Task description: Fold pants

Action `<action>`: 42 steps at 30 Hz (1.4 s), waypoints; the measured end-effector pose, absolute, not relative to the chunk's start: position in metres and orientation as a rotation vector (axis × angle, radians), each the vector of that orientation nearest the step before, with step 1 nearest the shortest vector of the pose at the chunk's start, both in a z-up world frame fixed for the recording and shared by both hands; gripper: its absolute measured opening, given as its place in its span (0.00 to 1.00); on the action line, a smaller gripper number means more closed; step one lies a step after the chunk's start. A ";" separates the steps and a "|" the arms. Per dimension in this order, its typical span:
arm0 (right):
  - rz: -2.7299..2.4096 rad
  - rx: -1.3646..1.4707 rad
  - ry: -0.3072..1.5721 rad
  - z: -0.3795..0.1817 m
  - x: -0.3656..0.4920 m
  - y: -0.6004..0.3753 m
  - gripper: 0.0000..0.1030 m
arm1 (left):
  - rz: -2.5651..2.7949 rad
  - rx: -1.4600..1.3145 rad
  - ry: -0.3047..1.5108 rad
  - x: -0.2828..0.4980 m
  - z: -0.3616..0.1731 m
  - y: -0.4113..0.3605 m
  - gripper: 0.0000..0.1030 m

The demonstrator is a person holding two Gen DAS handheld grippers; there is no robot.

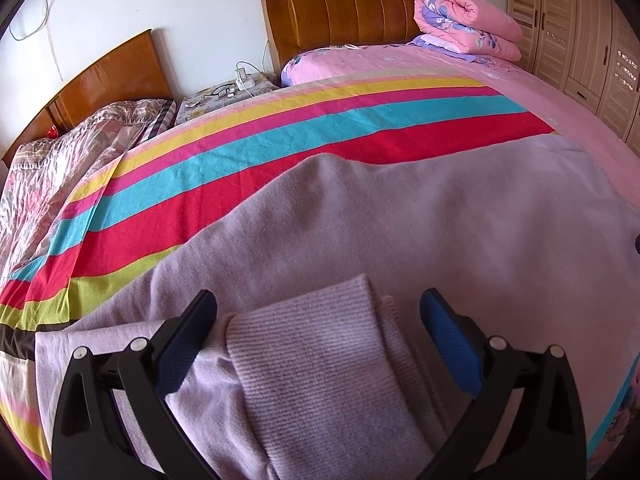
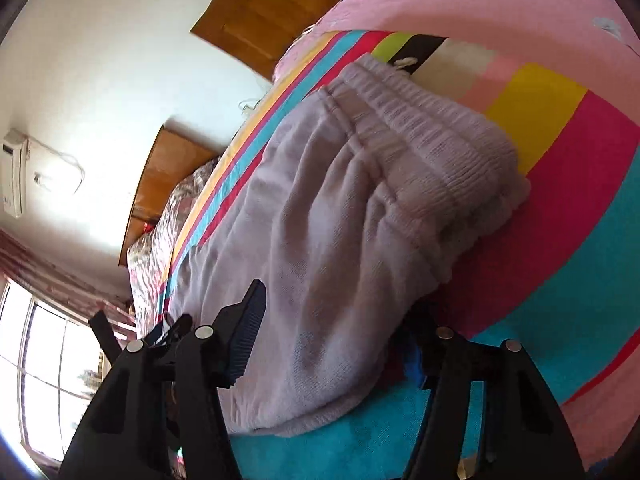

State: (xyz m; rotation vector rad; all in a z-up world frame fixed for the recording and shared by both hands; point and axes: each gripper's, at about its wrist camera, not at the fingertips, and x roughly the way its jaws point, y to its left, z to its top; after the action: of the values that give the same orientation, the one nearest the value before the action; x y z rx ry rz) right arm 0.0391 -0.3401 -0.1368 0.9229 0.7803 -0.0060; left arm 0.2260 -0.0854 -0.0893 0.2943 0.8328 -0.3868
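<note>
Pale lilac pants (image 1: 400, 216) lie spread over the striped sheet (image 1: 240, 160) of a bed. In the left wrist view their ribbed cuff (image 1: 320, 360) lies between the blue pads of my left gripper (image 1: 318, 294). The jaws stand wide and the right pad (image 1: 452, 340) is clear of the cloth. In the right wrist view the gathered elastic waistband (image 2: 432, 148) lies ahead, at the upper right. My right gripper (image 2: 340, 296) straddles the near side edge of the pants (image 2: 320, 260). One finger (image 2: 248, 328) is above the cloth, the other is partly hidden under it, and a wide gap shows between them.
A rolled pink quilt (image 1: 468, 20) sits by the wooden headboard (image 1: 352, 8). A nightstand (image 1: 228, 92) with glasses and a charger stands between this bed and a second bed (image 1: 60, 168). Wardrobe doors (image 1: 580, 32) are at the far right. A window (image 2: 44, 360) is at the left.
</note>
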 end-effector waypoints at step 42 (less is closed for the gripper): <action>0.470 -0.689 0.525 -0.062 0.072 0.108 0.20 | -0.096 -0.254 0.642 0.081 -0.022 0.223 0.98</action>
State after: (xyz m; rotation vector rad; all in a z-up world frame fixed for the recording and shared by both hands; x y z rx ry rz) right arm 0.0716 0.1082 -0.0617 -0.6893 0.5249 0.4703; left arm 0.0811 0.2230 -0.0225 -0.2539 0.6417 -0.0960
